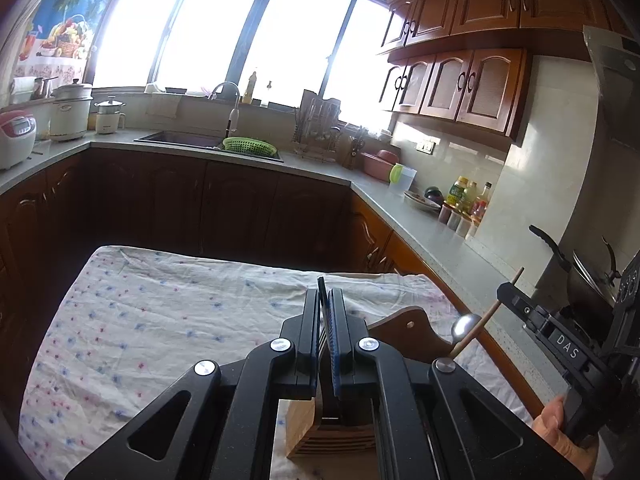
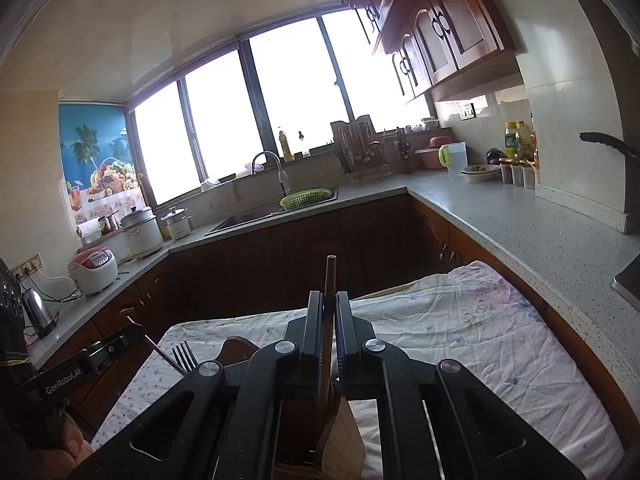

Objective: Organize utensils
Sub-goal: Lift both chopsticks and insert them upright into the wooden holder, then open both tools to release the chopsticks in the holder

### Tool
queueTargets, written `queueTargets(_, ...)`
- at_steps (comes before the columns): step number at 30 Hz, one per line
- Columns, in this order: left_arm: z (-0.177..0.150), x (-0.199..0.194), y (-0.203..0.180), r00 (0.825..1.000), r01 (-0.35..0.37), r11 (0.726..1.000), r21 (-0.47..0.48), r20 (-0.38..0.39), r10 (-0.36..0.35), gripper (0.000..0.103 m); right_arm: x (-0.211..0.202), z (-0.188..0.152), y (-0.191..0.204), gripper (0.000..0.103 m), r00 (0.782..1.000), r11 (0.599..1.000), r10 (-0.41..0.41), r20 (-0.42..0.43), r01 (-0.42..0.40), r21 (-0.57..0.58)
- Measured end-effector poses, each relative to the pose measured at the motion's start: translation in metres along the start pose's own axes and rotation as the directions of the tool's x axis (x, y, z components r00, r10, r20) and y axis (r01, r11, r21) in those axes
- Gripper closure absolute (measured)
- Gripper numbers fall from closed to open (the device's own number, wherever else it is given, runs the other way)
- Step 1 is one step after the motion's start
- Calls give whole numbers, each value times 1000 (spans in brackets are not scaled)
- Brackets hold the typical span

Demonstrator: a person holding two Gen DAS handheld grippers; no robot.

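Observation:
My left gripper (image 1: pixel 325 300) is shut on a thin dark utensil handle (image 1: pixel 322 300) that points up between the pads, held above a slatted wooden utensil holder (image 1: pixel 320 428) on the cloth-covered table (image 1: pixel 160 320). My right gripper (image 2: pixel 330 304) is shut on a wooden stick handle (image 2: pixel 330 280), over the same wooden holder (image 2: pixel 340 440). In the left wrist view the right gripper (image 1: pixel 506 290) holds that stick (image 1: pixel 484 322) beside a metal spoon bowl (image 1: pixel 464 326). In the right wrist view the left gripper (image 2: pixel 134 330) holds a rod beside a metal fork (image 2: pixel 184 356).
A brown wooden board (image 1: pixel 416 332) stands behind the holder. The grey L-shaped counter (image 2: pixel 520 216) runs along the right, with bottles (image 2: pixel 516 140), a jug (image 2: pixel 454 158) and a plate. A sink with a green basket (image 2: pixel 306 198) is under the window. Rice cookers (image 2: pixel 94 268) stand at left.

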State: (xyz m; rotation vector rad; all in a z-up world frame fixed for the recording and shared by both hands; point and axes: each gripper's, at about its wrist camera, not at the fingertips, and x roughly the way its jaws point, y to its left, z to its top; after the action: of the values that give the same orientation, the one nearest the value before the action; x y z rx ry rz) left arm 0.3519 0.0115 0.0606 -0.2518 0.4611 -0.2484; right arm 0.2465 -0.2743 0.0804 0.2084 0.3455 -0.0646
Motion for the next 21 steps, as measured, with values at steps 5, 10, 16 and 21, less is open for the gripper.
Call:
queueTargets(5,-2,-6,-3,1000,-5,1000,2,-7,5,100,3,2,1,94,1000,1000,0,-12,0,-1)
queueTargets(10,-2,-16,-2,1000,-15,1000,-13,-8,14,60,2,4,1,85,1000,1000,7,-25,-7,11)
queueTargets(16,-7,-47,3,999,-27,999,-31,26,28,32,-21,11,-6,28,1000,999,13,24,-14,50)
queueTargets(21,-25,-78,7,998,-50,998,-44,31,52,17,-47,11,-12,8,998,997,29,54,-33,75)
